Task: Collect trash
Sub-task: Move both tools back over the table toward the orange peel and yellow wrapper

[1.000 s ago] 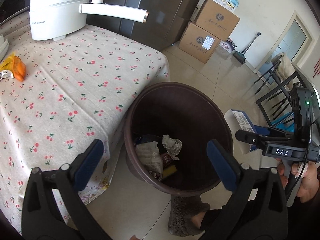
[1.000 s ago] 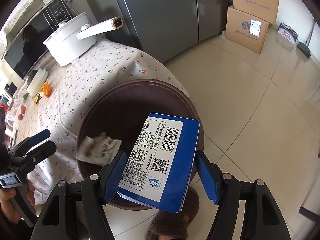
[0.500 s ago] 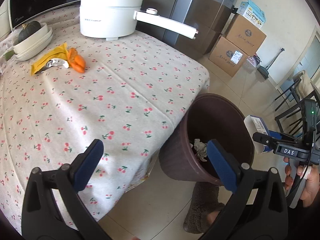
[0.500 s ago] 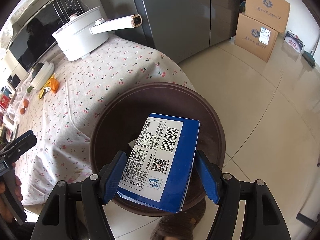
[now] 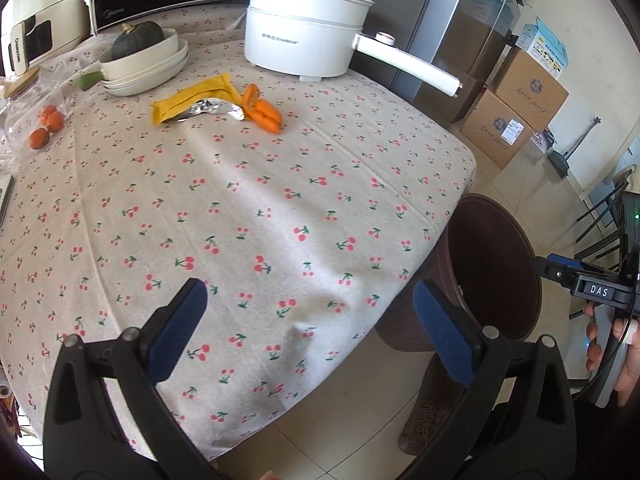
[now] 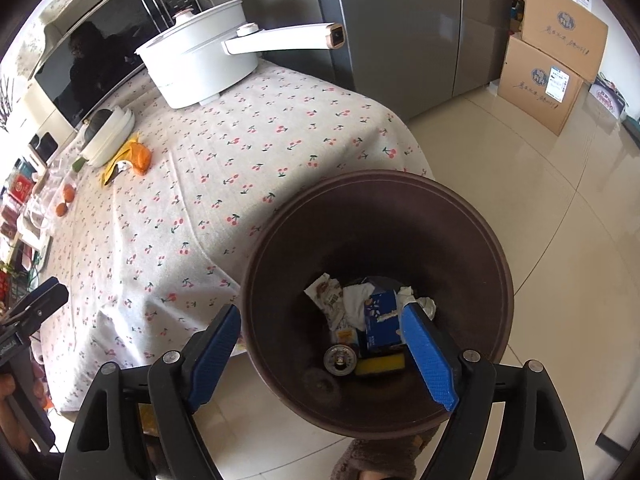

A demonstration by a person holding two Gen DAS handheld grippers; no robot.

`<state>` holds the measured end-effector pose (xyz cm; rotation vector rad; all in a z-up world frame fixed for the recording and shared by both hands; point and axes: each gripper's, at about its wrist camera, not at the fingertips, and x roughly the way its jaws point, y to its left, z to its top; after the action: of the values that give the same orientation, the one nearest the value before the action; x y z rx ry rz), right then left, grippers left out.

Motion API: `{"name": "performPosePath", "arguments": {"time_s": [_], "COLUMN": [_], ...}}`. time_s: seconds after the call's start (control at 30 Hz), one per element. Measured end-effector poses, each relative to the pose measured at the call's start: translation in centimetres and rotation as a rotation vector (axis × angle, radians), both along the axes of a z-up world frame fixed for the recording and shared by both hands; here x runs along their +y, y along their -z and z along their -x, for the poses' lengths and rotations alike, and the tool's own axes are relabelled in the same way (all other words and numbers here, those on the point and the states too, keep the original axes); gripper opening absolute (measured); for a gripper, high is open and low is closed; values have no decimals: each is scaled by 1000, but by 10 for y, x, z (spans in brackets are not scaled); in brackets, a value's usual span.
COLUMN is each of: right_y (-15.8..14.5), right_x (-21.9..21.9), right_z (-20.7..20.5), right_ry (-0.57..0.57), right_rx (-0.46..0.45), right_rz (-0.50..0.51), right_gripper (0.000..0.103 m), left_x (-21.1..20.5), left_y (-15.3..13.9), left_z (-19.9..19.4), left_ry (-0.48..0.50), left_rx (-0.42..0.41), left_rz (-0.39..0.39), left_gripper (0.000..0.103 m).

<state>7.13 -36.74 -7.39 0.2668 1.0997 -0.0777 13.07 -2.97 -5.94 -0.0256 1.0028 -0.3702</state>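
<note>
Currently my right hand-held gripper (image 6: 320, 356) hangs over the bin (image 6: 496, 256), jaws opening, nothing between them; blue box (image 6: 380, 320) inside. Left hand-held gripper (image 5: 308, 320), released, faces the worktop's (image 5: 240, 200) far yellow wrapper (image 5: 192, 100).

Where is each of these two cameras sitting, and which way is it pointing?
Left wrist: on the left gripper, looking down across the cherry tablecloth toward the white pot; a hand holding the other gripper shows at right.
Right wrist: on the right gripper, jaws opening and empty, looking down into the brown bin at the blue box; a slippered foot shows below.
Shared: tablecloth, pot, bin, yellow wrapper.
</note>
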Motion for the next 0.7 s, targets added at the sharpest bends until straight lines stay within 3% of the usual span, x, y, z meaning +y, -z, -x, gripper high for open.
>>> {"name": "performPosePath", "arguments": {"time_s": [0.7], "right_y": [-16], "right_x": [111], "right_z": [-45], "right_ry": [-167], "right_rx": [-28], "right_rz": [65], "right_gripper": [84], "left_x": [102], "left_y": [-7], "left_z": [0], "left_ry": [-205], "left_rx": [-29], "left_rz": [-51], "left_gripper": [102]}}
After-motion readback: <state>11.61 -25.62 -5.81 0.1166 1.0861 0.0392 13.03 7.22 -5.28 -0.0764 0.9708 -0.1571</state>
